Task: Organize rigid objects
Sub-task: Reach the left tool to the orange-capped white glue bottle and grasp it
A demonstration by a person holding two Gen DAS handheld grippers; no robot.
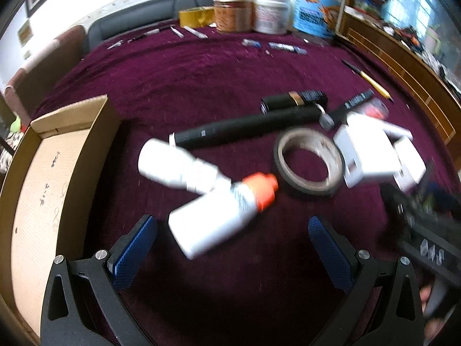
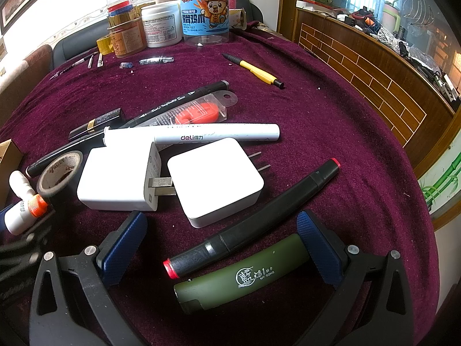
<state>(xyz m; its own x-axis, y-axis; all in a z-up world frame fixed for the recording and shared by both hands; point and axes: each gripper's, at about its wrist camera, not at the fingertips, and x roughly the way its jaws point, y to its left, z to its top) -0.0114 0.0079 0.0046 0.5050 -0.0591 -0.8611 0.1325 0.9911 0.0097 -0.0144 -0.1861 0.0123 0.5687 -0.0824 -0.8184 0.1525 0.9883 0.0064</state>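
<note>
Grippers both gape empty: your left gripper (image 1: pixel 230 239) has a white bottle (image 1: pixel 213 219) between its fingers, your right gripper (image 2: pixel 222 242) a green case (image 2: pixel 245 274). Cardboard box (image 1: pixel 43 178) at left holds nothing; all sorting remains.

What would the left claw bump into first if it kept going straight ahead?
Probably the white bottle with the orange cap, lying between the open left claw fingers; depth is blurry.
</note>
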